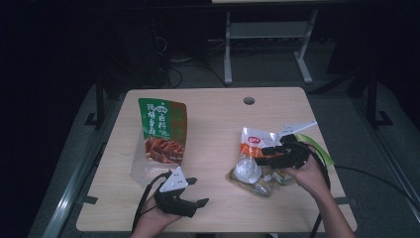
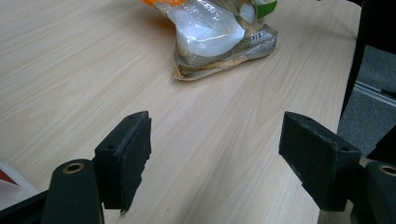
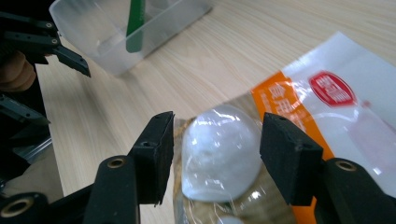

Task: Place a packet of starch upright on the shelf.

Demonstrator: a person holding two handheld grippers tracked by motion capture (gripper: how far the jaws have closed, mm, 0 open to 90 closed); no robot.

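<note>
Taking the table (image 1: 213,124) as the landmark: a tall pouch (image 1: 161,136) lies flat on its left half, top end toward the far edge. A snack bag (image 1: 252,158) lies on its right half, well apart from the pouch. The left gripper (image 1: 190,193) sits at the near edge on the left, just in front of the pouch's near end. The right gripper (image 1: 265,154) is over the snack bag, its jaws either side of the bag's bulge (image 3: 219,151). A cable hole (image 1: 249,100) sits near the table's far edge, right of centre
</note>
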